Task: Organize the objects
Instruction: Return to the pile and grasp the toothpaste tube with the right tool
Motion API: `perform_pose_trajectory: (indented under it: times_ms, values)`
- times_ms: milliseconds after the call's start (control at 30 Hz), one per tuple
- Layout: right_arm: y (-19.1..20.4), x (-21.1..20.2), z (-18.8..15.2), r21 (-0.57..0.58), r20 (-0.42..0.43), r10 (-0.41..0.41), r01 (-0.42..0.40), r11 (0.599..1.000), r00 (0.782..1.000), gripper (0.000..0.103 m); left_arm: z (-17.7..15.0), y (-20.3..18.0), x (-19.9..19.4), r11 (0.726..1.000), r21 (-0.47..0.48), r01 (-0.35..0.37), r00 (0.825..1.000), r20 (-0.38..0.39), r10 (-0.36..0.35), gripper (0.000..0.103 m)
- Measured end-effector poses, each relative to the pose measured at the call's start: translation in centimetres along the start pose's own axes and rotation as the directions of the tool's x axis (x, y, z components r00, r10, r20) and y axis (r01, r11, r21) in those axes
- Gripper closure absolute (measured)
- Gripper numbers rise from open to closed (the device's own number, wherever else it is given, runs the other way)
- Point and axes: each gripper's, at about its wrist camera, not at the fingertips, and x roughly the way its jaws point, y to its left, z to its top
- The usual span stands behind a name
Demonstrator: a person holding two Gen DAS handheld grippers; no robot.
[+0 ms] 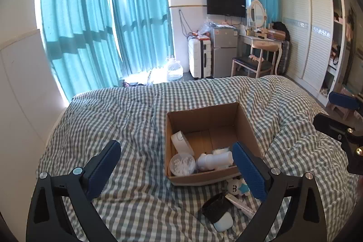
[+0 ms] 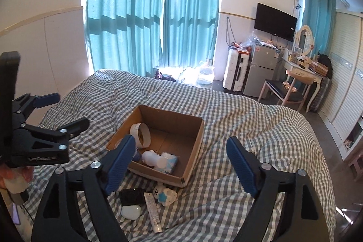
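Note:
An open cardboard box (image 1: 247, 126) (image 2: 195, 144) sits on the checked bed. It holds a white tape roll (image 1: 181, 142) (image 2: 141, 135), a clear tub (image 1: 182, 164), a white bottle (image 1: 215, 160) (image 2: 153, 157) and a tissue pack (image 2: 170, 160). In front of the box lie a white toy with a blue star (image 1: 237, 186) (image 2: 164, 194), a tube (image 1: 240, 205) (image 2: 152, 212), a black object (image 1: 215, 208) (image 2: 131, 196) and a small white case (image 1: 223, 221) (image 2: 131, 212). My left gripper (image 1: 177, 167) (image 2: 68, 110) is open and empty above the bed. My right gripper (image 2: 181, 165) (image 1: 335, 106) is open and empty.
The checked duvet (image 1: 136, 119) (image 2: 261, 128) covers the bed. A white wall panel (image 1: 20, 94) runs along the left. Beyond the bed stand a suitcase (image 1: 199, 58), fridge (image 1: 223, 51), chair (image 1: 254, 62), dressing table and wardrobe (image 1: 313, 33).

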Motion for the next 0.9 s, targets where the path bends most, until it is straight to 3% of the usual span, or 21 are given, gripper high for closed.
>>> perform_pose_trajectory:
  times_ms: [167,400,733,900]
  values:
    - [0.7,-0.2,-1.9,-0.021,-0.018,0.002,-0.002,1.0,1.0,0.014,-2.4,0.4,-1.0,0.997,-0.025,-0.068,0.997,0.032,0.068,0.0]
    - [1.6,3.1,-6.0,-0.019,-0.099,0.032,-0.034,0.999,0.995,0.014,-7.7,0.0,2.6,0.997,-0.055,-0.055,0.995,-0.086,0.05,0.0]
    - [2.1,11.9,-14.4,0.05,-0.312,0.103,-0.092,0.994,0.945,0.015,-14.2,-1.2,6.8,0.994,-0.098,-0.052,0.974,-0.223,0.029,0.0]
    - [2.9,14.3,-16.2,0.043,-0.383,0.125,-0.118,0.992,0.915,0.026,-16.3,-1.1,9.0,0.993,-0.101,-0.063,0.956,-0.291,0.031,0.0]
